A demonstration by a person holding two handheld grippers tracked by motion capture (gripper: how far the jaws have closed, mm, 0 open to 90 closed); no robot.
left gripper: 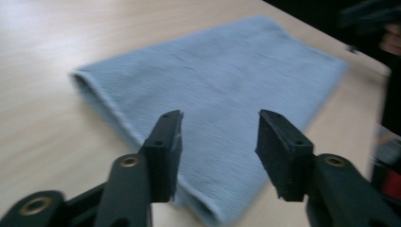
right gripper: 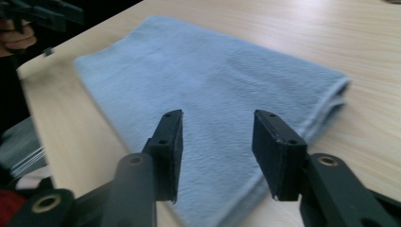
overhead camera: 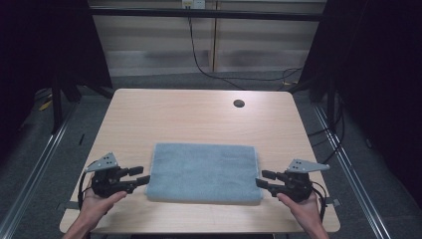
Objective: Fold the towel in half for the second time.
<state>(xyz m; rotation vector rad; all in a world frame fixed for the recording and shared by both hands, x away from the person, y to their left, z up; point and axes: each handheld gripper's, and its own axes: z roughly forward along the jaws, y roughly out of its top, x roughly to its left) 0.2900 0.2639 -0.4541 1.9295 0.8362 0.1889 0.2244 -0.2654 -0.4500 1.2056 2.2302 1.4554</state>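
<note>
Towel is lying folded on the tabletop; you are holding the left claw at its 9 o'clock and the right claw at its 3 o'clock, both gaping empty.

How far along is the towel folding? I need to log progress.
Done: the towel lies flat on the table, already doubled, with layered edges showing in the right gripper view. In hand: nothing; the left gripper and right gripper sit open at its short ends. Left: gripping it and probably another fold.
</note>
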